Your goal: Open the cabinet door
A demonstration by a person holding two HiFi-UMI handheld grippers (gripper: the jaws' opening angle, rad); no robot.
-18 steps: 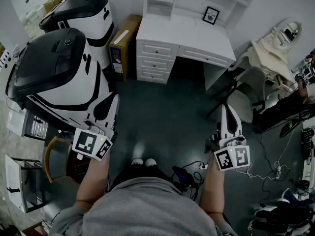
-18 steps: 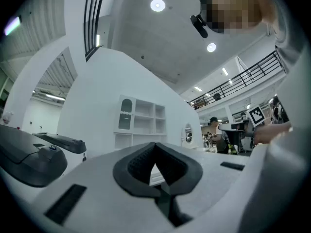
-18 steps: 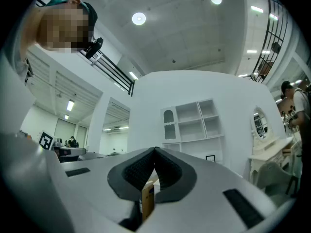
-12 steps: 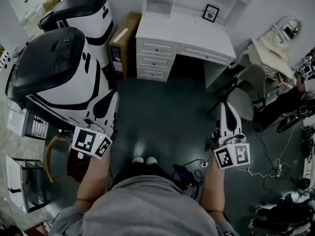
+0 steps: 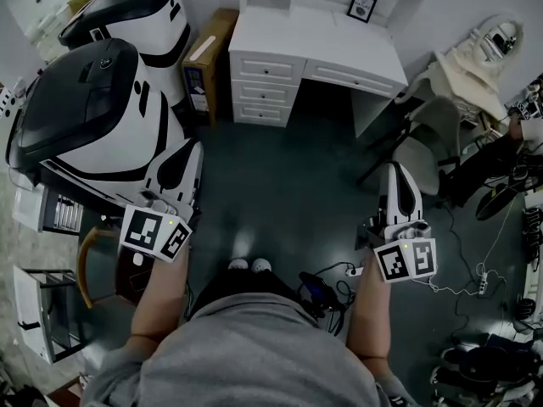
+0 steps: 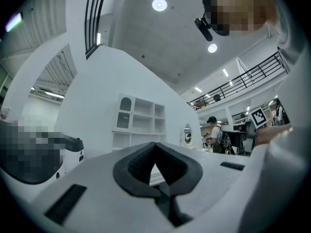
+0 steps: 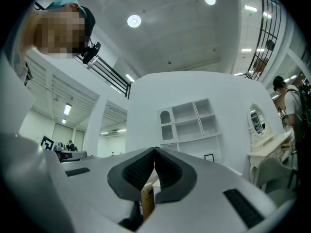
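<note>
Person stands on a dark floor, one gripper in each hand, both held out ahead about level and well apart from each other. Left gripper: fingers closed tip to tip with nothing between them, and the left gripper view confirms it. Right gripper: fingers likewise pressed together and empty. A cardboard box shows only through the gap under the tips, far behind. Cabinet door is small with an arched panel, at the upper left of the white shelf unit. The unit stands on a white surface against the far wall. The door appears flush with the unit and lies well ahead of both grippers, touched by neither. The right gripper view shows the same door. In the head view the top edge cuts off the shelf unit, so the door cannot be made out there. A framed picture stands on the surface. Large white-and-black machines stand near the left gripper, and a chair near the right.
</note>
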